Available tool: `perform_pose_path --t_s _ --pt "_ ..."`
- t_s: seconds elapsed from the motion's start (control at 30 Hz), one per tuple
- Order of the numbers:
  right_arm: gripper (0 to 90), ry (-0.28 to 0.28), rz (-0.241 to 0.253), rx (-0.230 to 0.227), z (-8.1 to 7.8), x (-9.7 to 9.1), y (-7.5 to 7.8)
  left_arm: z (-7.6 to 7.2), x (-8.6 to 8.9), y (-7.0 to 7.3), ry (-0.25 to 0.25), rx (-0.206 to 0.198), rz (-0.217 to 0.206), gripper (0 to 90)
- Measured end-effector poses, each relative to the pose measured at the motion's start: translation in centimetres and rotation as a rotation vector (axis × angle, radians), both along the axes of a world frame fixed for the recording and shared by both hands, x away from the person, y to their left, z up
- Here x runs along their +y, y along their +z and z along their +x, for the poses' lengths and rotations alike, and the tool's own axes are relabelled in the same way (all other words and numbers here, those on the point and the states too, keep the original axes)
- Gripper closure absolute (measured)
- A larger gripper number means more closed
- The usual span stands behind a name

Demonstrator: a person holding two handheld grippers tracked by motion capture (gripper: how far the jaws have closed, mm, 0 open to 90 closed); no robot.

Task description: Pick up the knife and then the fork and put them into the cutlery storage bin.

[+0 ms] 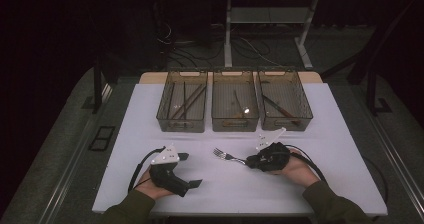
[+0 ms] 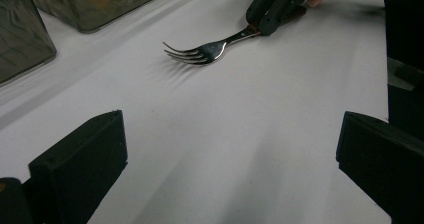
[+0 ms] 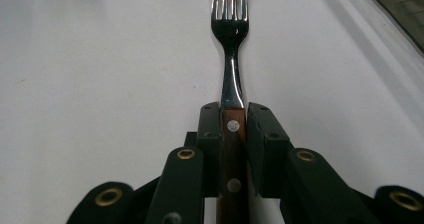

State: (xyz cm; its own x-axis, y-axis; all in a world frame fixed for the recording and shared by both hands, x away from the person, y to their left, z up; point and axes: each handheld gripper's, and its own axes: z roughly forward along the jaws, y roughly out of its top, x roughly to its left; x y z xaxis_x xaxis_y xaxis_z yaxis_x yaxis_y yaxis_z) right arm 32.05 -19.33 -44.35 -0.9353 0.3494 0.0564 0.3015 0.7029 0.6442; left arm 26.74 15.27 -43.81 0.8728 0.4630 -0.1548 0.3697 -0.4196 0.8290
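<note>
Fork [image 3: 230,34]: steel tines, riveted wooden handle

My two tongs on the table, three bins behind them.

My right gripper [image 1: 248,161] clamps the handle of the fork [image 1: 226,156], whose tines point left on the table [image 1: 320,134]; my left gripper [image 1: 191,170] rests well left of it, jaws apart. Behind, three bins [image 1: 235,107] stand side by side, utensils lying inside each.

My fork [image 3: 229,29], shiny steel with a riveted brown wooden handle, lies flat on the white bench [image 1: 225,184] near its middle, prongs pointing away to the left, its handle clamped in my right tool [image 3: 233,129].
</note>
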Motion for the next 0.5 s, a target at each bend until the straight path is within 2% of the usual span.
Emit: perform_pose_path --t_s 0.2,0.27,0.3,0.33,0.37,0.5 --pt "77.3 -0.006 0.013 -0.010 0.0 -0.2 0.3 0.0 0.0 0.0 0.000 0.001 0.000 0.0" --pt "77.3 -0.028 0.029 0.008 -0.1 -0.3 0.4 0.0 0.0 0.0 0.000 0.000 -0.001 0.0" --pt "77.3 -0.013 0.023 -0.015 0.1 -0.5 0.5 0.0 0.0 0.0 0.000 -0.001 -0.002 0.0" --pt "77.3 -0.020 0.027 -0.019 0.1 -0.6 0.6 0.0 0.0 0.0 0.000 0.000 -0.003 0.0" --pt "77.3 -0.037 0.044 -0.005 0.0 -0.7 0.8 0.0 0.0 0.0 0.000 0.000 -0.002 0.0" --pt "77.3 -0.064 0.075 -0.007 0.0 -1.3 1.7 0.0 0.0 0.0 0.000 0.000 -0.002 0.0"
